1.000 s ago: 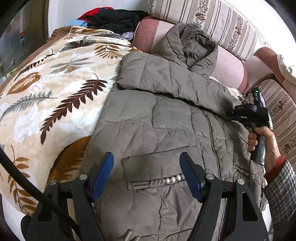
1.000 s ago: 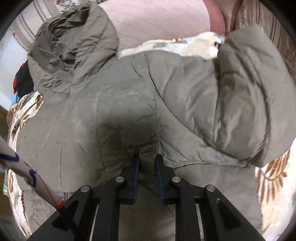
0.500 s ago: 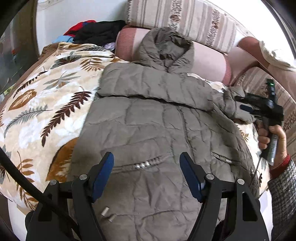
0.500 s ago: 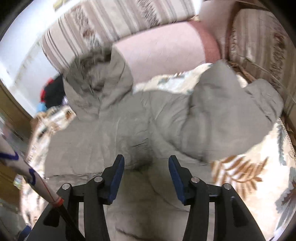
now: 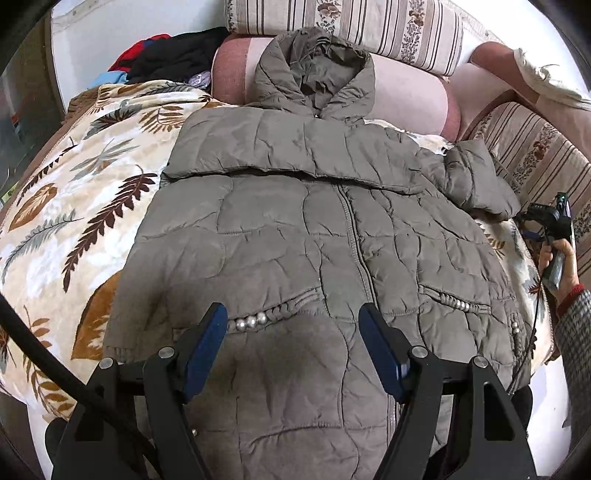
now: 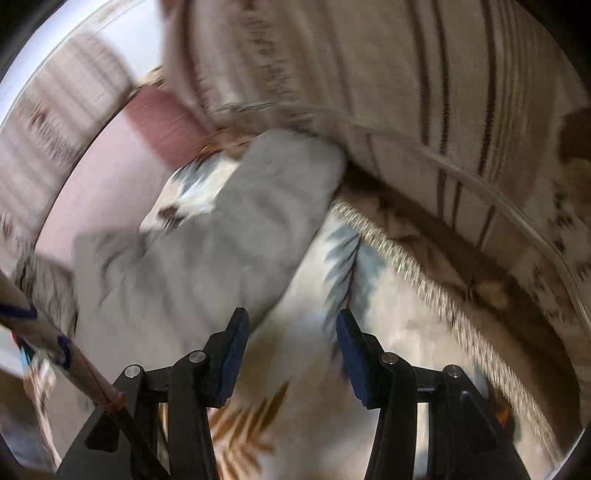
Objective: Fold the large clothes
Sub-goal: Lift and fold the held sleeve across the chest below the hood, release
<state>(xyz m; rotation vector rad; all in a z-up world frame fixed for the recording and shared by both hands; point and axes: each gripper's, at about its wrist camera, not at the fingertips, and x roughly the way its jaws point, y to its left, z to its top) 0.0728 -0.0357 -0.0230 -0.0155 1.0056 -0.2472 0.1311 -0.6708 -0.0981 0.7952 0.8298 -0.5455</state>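
Observation:
A grey-brown quilted hooded jacket [image 5: 317, 229] lies front up on a leaf-patterned blanket [image 5: 74, 192], its hood against the sofa back. One sleeve is folded across the chest; the other sleeve [image 5: 476, 181] lies bunched at the right. My left gripper [image 5: 291, 347] is open and empty above the jacket's lower front. My right gripper [image 6: 290, 350] is open and empty over the blanket, just right of the sleeve [image 6: 221, 236]; it also shows at the right edge of the left wrist view [image 5: 546, 218]. The right wrist view is blurred.
A striped sofa back [image 5: 369, 26] and pink bolster [image 5: 406, 99] run behind the jacket. A striped armrest [image 6: 443, 92] rises close to my right gripper. A pile of dark and red clothes [image 5: 166, 59] lies at the back left.
My right gripper opened, let go of the jacket's sleeve and drew back to the right. My left gripper pulled back and up, so more of the jacket shows.

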